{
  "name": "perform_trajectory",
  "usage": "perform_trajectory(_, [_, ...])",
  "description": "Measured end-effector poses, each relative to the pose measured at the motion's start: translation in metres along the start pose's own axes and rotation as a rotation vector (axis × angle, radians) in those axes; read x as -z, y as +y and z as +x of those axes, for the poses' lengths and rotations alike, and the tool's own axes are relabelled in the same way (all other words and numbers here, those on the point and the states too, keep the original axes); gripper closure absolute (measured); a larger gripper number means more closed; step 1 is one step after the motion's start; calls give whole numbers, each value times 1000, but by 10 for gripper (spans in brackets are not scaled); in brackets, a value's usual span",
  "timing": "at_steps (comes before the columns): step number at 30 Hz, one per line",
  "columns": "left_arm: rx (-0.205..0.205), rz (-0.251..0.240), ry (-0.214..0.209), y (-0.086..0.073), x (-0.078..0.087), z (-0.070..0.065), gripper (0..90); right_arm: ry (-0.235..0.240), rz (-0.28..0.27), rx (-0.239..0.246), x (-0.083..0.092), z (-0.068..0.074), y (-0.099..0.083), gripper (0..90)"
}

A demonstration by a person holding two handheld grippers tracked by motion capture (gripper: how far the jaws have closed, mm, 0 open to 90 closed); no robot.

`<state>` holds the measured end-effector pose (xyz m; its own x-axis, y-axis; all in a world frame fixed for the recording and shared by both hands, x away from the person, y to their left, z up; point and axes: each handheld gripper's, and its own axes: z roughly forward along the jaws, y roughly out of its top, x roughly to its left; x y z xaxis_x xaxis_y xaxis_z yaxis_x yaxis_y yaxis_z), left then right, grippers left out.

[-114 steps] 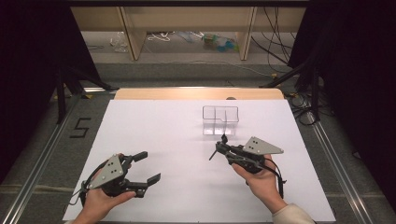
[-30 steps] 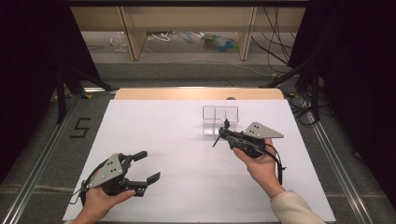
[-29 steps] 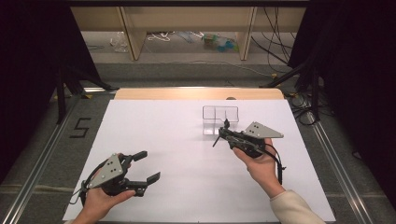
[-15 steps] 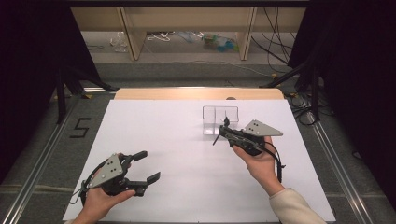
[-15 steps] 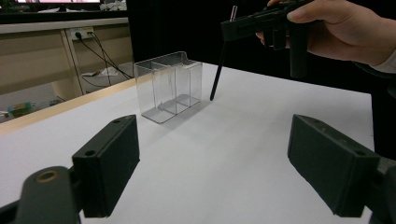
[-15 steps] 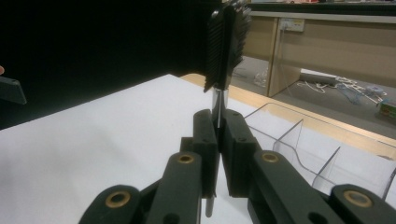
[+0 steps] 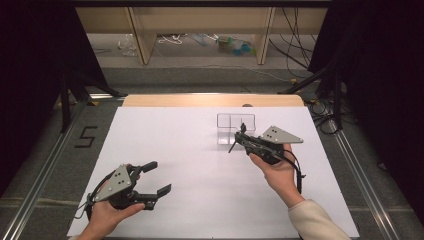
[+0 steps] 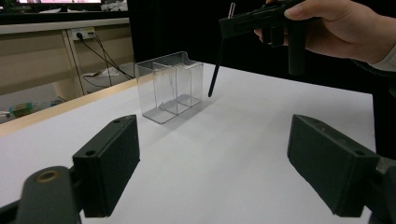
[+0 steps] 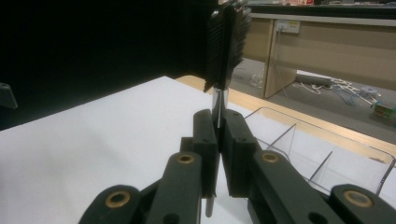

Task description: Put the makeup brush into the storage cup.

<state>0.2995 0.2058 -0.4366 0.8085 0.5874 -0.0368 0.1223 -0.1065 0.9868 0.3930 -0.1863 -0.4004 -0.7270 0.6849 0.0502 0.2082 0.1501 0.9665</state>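
Small black brush (image 9: 227, 44) (bristle head on a thin metal-and-black handle, looks like a makeup brush) is pinched in the right claw (image 7: 243, 138), jaws pressed together on the shaft just under the bristle head. Head sticks up, handle tip (image 8: 211, 88) hangs down just beside the clear two-compartment organizer box (image 7: 235, 128), on its near right side, above the desk (image 7: 170, 145), not touching either as far as I can tell. Versus the earliest frame: right hand (image 7: 275, 167) has carried the brush up from the open white area nearer the person to right beside the box, and the claw is tilted more over it. Over the last second it looks parked, no visible shift, grip unchanged. My read: transport is done, this is the alignment pause before dropping the brush into a compartment; which compartment I can't tell yet. Next move likely needs the handle tip brought over the box rim, then lowered before release. The box looks light, so a clip on the wall could tip it. Left claw (image 7: 159, 179) is spread wide, holding nothing, low over the desk well away from the box toward the person's near left corner, same spot as in all earlier frames.
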Motion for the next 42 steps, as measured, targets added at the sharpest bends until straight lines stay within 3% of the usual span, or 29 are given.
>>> perform_trajectory(1, [-2,-1,0,0,0,0,170,-8,-17,21,-1,-2,0,854])
perform_trajectory(10, [-3,11,6,0,1,0,171,-1,-16,6,-4,-1,1,854])
perform_trajectory(17, [-3,9,6,0,1,0,171,-7,-21,28,-7,-3,3,854])
perform_trajectory(42, [-4,9,7,0,1,0,172,-23,-16,24,-12,-6,9,854])
